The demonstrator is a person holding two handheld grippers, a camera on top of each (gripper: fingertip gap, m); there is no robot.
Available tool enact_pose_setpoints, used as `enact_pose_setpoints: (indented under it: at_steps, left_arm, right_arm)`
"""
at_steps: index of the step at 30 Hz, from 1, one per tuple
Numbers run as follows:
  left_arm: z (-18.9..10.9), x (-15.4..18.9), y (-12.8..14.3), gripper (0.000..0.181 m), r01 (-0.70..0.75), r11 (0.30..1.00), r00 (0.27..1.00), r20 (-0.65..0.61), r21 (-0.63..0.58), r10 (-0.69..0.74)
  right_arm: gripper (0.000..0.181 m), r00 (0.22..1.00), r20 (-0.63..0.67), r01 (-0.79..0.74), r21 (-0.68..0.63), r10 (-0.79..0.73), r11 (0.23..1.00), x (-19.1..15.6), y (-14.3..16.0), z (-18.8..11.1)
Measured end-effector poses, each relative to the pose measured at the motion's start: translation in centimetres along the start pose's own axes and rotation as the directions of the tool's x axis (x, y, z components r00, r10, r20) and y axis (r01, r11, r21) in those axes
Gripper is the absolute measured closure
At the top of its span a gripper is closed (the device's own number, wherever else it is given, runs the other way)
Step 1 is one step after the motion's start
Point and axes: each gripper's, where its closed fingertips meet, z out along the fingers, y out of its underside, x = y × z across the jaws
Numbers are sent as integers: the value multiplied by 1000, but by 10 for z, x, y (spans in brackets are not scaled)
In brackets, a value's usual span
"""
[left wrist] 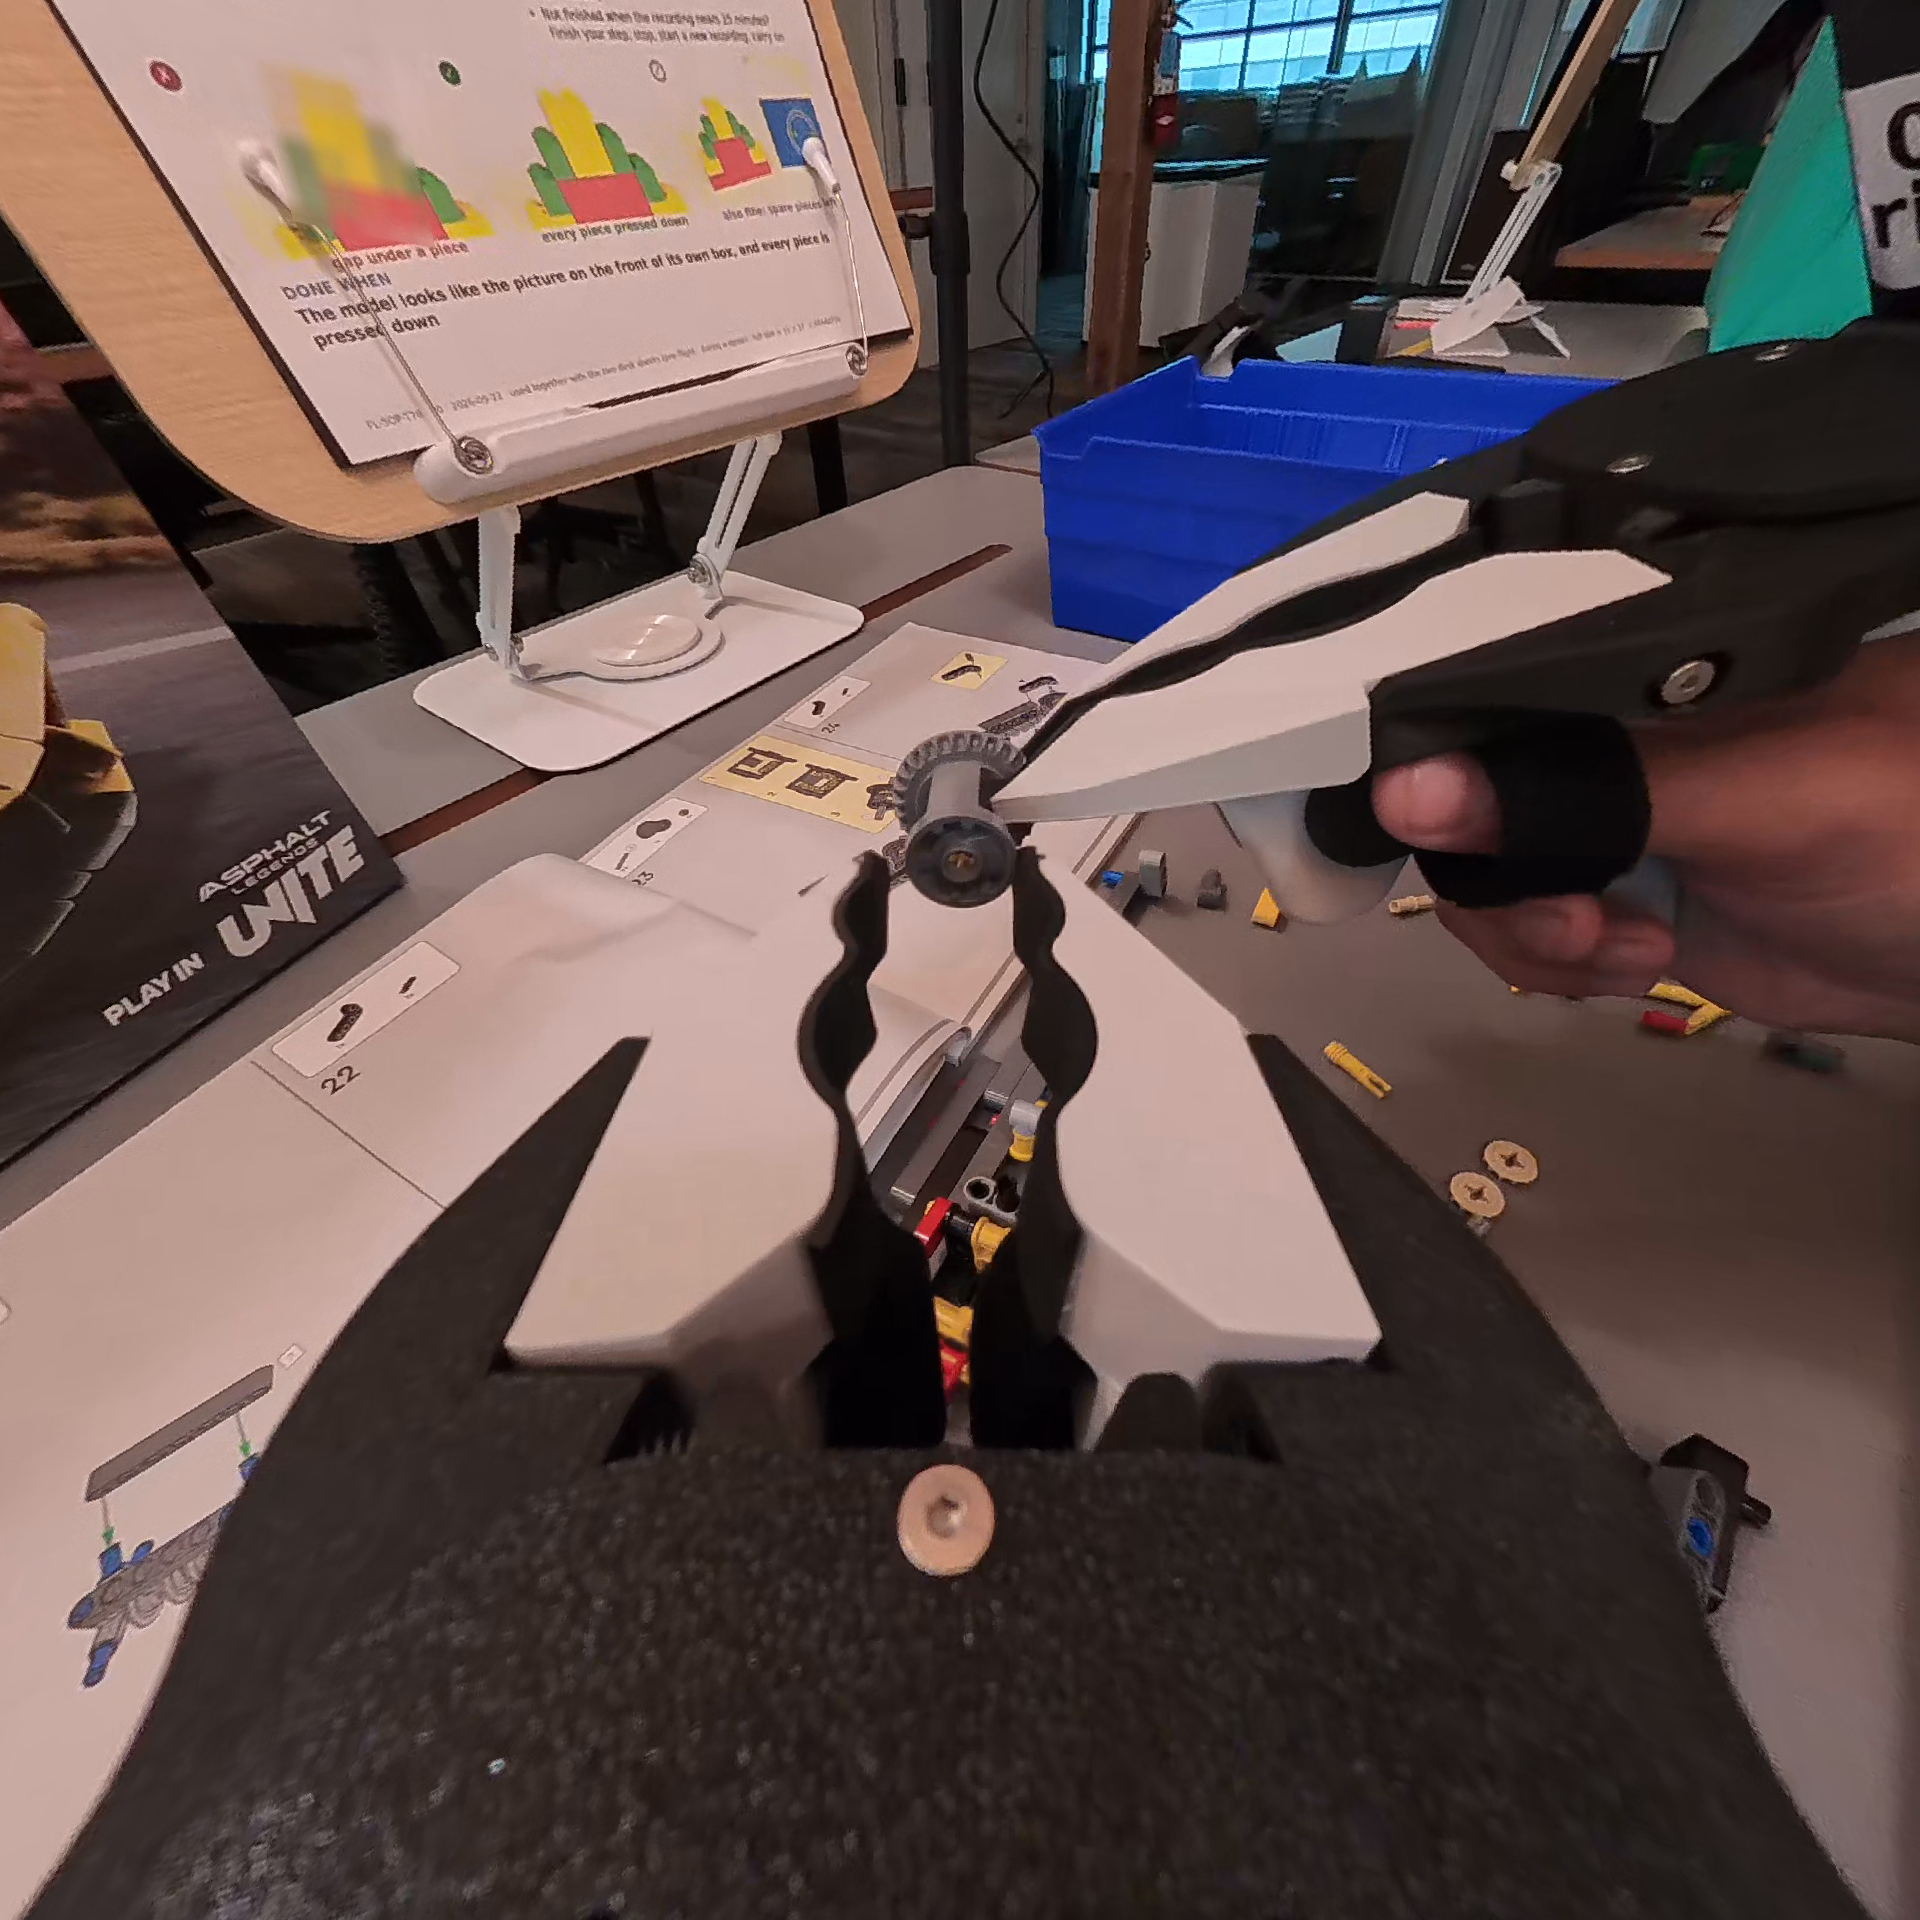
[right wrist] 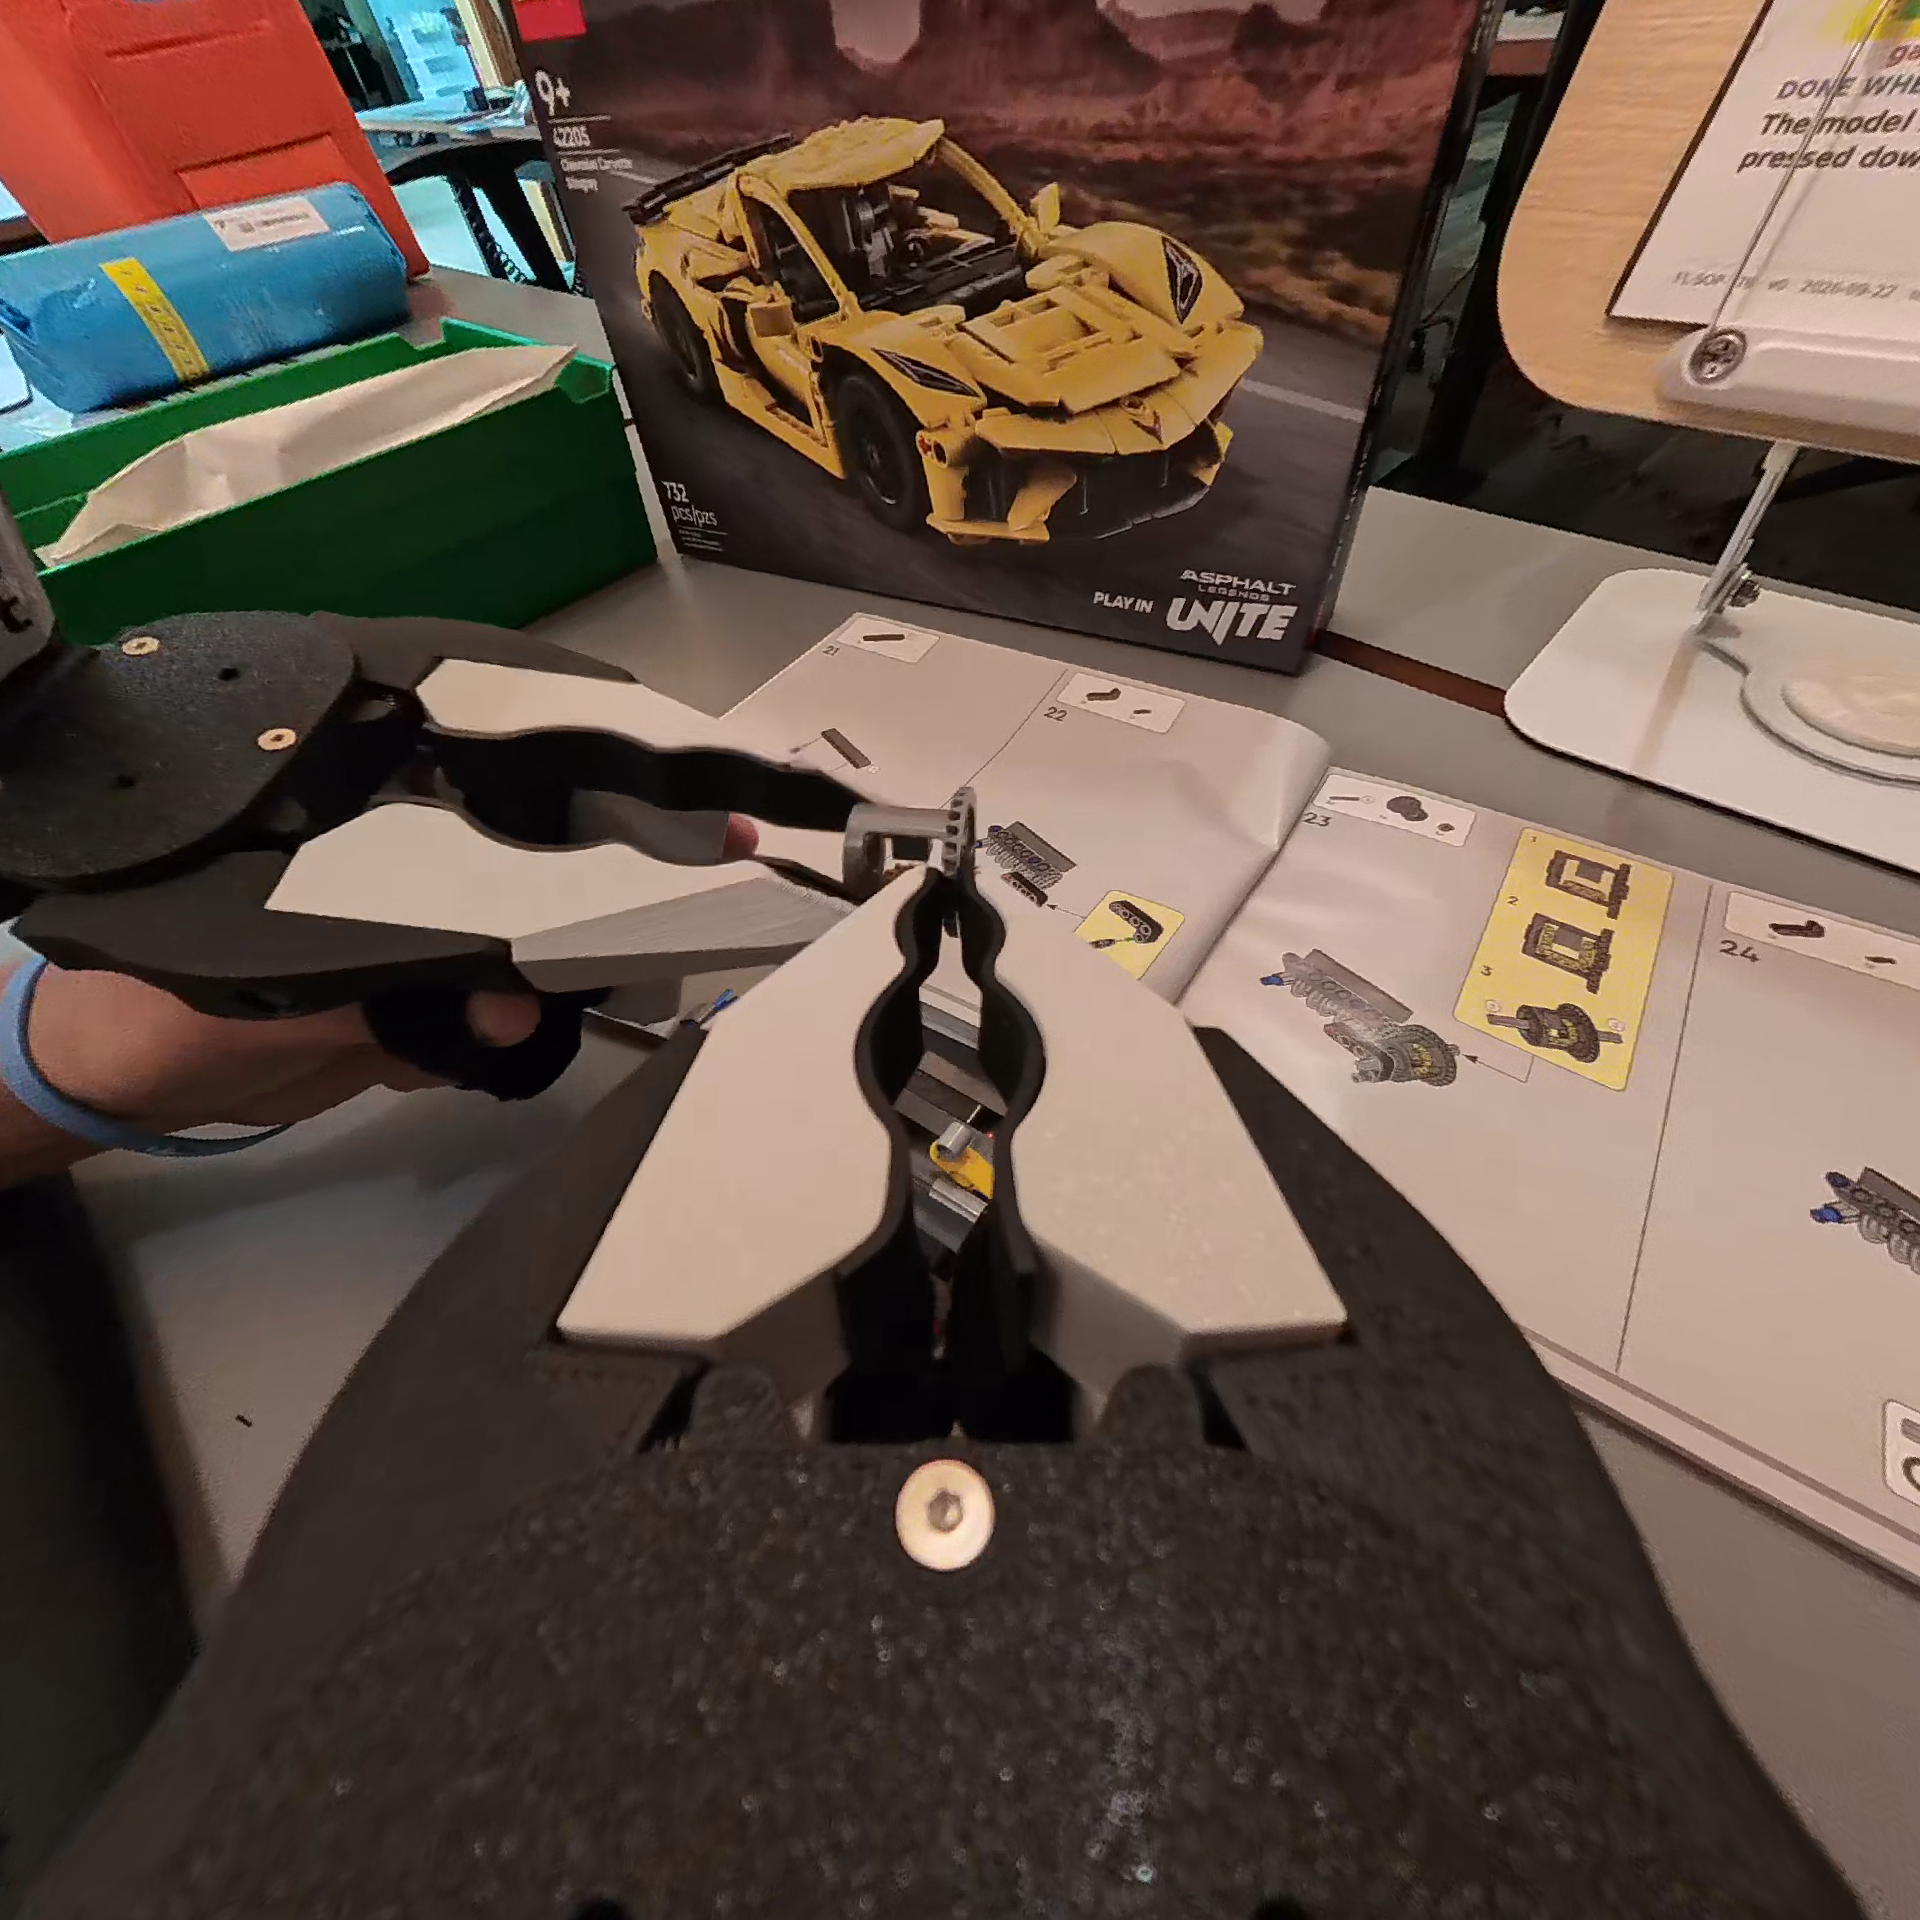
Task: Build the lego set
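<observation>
Low at frame centre, a partly built frame (left wrist: 971,1205) lay on the table under the left tool (left wrist: 940,868), its jaws apart around a grey gear part (left wrist: 956,821). The right tool (right wrist: 940,883) was clamped on that part. Beyond, the open booklet (right wrist: 1455,1039) and scattered loose pieces (left wrist: 1496,1174) suggested most building remained.

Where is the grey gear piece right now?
The grey gear piece is in the air above the open instruction booklet, pinched at the right claw tip, with the left claw tips flanking it.
</observation>
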Motion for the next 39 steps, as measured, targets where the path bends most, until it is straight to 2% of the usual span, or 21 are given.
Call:
enact_pose_setpoints:
  at_steps: [10, 21, 34, 39]
  left_arm:
    - [0, 3, 3, 163, 0, 1000, 1000, -8, -10, 0]
    - [-5, 0, 2, 163, 110, 994, 992, -65, 9, -110]
    - [-7, -6, 0, 163, 164, 986, 984, -77, 22, -162]
    - [-12, -13, 0, 163, 140, 990, 988, -67, 34, -137]
  right_arm:
    - [180, 1000, -6, 11, -13, -11, 1000, 1, 3, 0]
    - [177, 1000, 25, 15, -12, -15, 1000, -5, 5, 2]
    - [177, 999, 38, 32, 27, -33, 999, -7, -2, -2]
    - [176, 998, 59, 16, 68, -20, 998, -1, -8, -9]
